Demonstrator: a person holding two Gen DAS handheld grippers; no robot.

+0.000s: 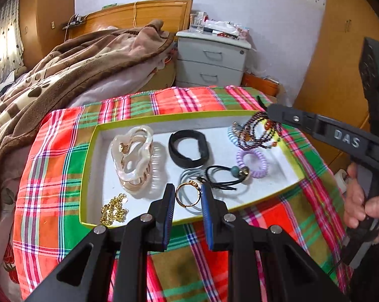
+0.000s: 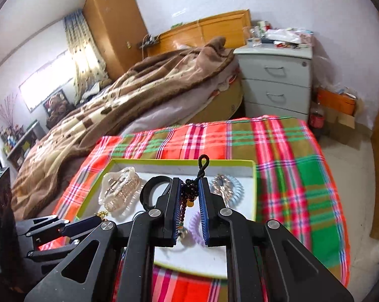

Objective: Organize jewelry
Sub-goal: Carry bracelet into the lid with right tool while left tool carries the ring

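Observation:
A shallow white tray with a yellow-green rim (image 1: 164, 118) lies on a plaid cloth. In it are a clear hair claw (image 1: 132, 157), a black band (image 1: 188, 148), a gold chain (image 1: 114, 210), a gold ring (image 1: 188, 195), black and grey hair ties (image 1: 222, 176), a purple coil tie (image 1: 252, 161) and a blue coil tie (image 2: 233, 186). My left gripper (image 1: 188, 193) is shut on the gold ring. My right gripper (image 2: 189, 188) is shut on a dark beaded bracelet (image 2: 190, 191), held above the tray's right end; it also shows in the left wrist view (image 1: 262, 132).
The plaid cloth (image 2: 290, 163) covers a low table. A bed with a brown blanket (image 1: 63, 75) lies to the left. A grey drawer unit (image 1: 212, 60) stands behind, with clutter on top. A wooden wardrobe (image 2: 114, 25) stands at the back.

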